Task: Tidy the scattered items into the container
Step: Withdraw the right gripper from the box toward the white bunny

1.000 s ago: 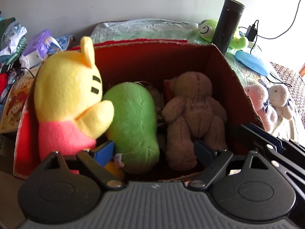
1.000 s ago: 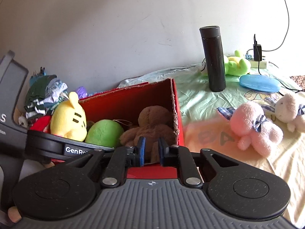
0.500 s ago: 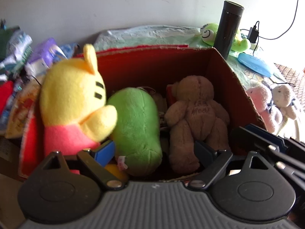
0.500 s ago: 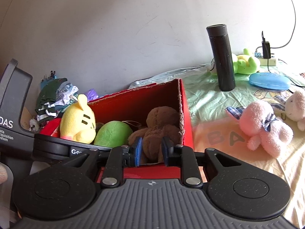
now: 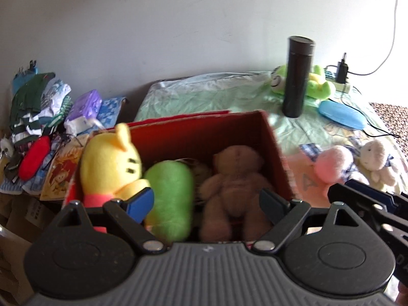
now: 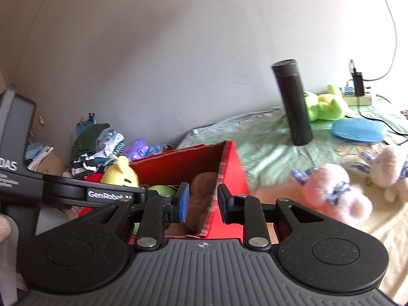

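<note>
A red cardboard box (image 5: 199, 137) holds a yellow plush (image 5: 109, 160), a green plush (image 5: 170, 193) and a brown teddy (image 5: 234, 178). My left gripper (image 5: 206, 201) hovers over the box's near side, jaws wide open and holding nothing. My right gripper (image 6: 203, 199) is at the box's right near corner (image 6: 234, 168); its jaws are opening, narrowly apart, with nothing between them. On the bedsheet to the right lie a pink plush (image 6: 331, 188), a white plush (image 6: 390, 168) and, further back, a green frog plush (image 6: 323, 104).
A tall black flask (image 5: 298, 76) stands on the sheet behind the box, with a blue case (image 5: 341, 118) and a charger with cables near it. A pile of clothes and packets (image 5: 38, 102) crowds the left. A white wall closes the back.
Both grippers have pulled back and risen, so the box looks smaller and more of the bed shows. The right jaws have parted from almost shut. The toys in the box lie as before.
</note>
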{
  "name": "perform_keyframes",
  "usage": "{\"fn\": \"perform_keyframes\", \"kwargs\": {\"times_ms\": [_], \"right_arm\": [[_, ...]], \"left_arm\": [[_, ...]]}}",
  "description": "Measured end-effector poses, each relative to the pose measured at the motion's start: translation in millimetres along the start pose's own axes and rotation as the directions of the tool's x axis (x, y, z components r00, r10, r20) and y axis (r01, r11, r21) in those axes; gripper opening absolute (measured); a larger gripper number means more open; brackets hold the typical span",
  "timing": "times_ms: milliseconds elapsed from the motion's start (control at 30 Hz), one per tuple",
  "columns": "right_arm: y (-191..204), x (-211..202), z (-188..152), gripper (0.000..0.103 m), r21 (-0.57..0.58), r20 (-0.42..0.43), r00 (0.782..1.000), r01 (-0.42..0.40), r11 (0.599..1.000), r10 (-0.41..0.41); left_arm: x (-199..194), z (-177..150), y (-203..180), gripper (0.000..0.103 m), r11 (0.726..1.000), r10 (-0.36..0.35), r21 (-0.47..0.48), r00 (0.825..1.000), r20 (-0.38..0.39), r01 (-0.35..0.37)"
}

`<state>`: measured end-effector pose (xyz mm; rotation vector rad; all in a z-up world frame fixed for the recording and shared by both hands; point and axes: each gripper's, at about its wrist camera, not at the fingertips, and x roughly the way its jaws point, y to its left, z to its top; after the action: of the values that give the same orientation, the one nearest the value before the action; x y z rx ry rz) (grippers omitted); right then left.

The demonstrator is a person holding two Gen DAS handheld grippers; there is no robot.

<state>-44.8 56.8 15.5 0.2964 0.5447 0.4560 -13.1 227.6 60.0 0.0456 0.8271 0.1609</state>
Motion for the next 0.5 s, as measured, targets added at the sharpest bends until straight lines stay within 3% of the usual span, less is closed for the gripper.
{"fn": "perform_keyframes", "kwargs": {"times_ms": [267, 500], "right_arm": [[-51.2, -19.7, 4.0, 0.026, 0.022, -0.047, 0.994, 0.104, 0.994, -0.103], [-91.8, -31.8, 0.4, 0.026, 0.033, -0.097, 0.988, 0.128, 0.991, -0.124]], "left_arm": [[-1.3, -0.3, -66.6, 0.089, 0.999, -0.02, 0.039, 1.0, -0.006, 0.02], [12.3, -9.6, -119.3, 0.089, 0.995, -0.047, 0.081, 0.998, -0.05, 0.051]]}}
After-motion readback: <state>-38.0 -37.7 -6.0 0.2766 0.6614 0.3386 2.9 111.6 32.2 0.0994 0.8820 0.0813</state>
